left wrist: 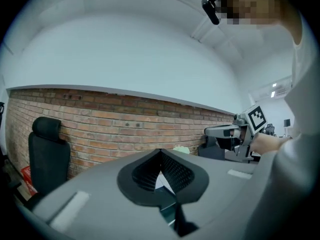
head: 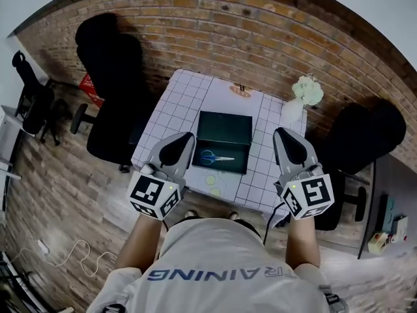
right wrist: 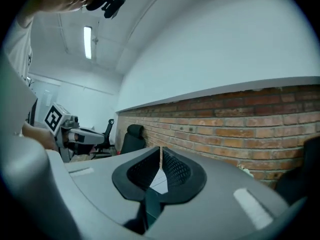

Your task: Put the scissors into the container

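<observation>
On the white shirt (head: 215,256), dark letters seen reversed, seemingly "TRAINING"; on the left marker cube (head: 155,194) and right marker cube (head: 307,197), black-and-white square code patterns, no letters.

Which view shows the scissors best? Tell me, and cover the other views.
The head view: the blue-handled scissors lie plainly inside the open dark container. Both gripper views point level at the brick wall and show no scissors.

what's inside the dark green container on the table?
The blue-handled scissors lie in the near half of the dark green container. Nothing else shows there. The far half is too dark to tell whether it holds anything.
</observation>
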### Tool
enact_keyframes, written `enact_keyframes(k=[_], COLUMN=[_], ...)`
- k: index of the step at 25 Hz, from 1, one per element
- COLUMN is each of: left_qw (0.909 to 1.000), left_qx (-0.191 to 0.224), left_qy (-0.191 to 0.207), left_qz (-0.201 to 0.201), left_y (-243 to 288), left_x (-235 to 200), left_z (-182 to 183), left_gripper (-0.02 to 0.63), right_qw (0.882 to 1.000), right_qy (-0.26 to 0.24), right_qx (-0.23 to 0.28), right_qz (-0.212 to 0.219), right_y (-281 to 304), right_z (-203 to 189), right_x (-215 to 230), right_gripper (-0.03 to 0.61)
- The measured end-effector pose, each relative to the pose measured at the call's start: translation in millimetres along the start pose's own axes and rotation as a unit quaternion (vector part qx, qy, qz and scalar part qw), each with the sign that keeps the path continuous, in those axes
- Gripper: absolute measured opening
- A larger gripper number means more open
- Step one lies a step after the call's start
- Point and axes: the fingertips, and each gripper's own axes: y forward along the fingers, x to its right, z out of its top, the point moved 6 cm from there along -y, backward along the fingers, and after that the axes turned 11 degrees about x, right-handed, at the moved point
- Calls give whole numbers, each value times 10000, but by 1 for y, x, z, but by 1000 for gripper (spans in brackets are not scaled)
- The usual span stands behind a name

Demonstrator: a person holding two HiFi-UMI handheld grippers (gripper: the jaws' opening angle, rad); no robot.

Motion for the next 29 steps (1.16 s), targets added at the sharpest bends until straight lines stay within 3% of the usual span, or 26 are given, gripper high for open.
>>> enact_keyframes(k=[6,11,16,29], left_qw=[9995,9993,9996,9999], left_qx=[144,173,166,73], left_qy=[14,-30,-57,-54], left_qz=[-266,-318,-236,58], left_y=[18,23,19,3], left_x=[27,39,43,37], left_z=[6,5,5,-1], left_gripper=[0,0,0,0], right_qw=[9955,9925,9936,9971], right_qy=[494,712,594,617], right_qx=[304,322,213,133], right_qz=[-743,-945,-933,-422], right_y=[-48,-67,-66,-52], right_z=[4,-1,-4,-20], right_x=[34,49,51,35], right_gripper=[14,14,14,14])
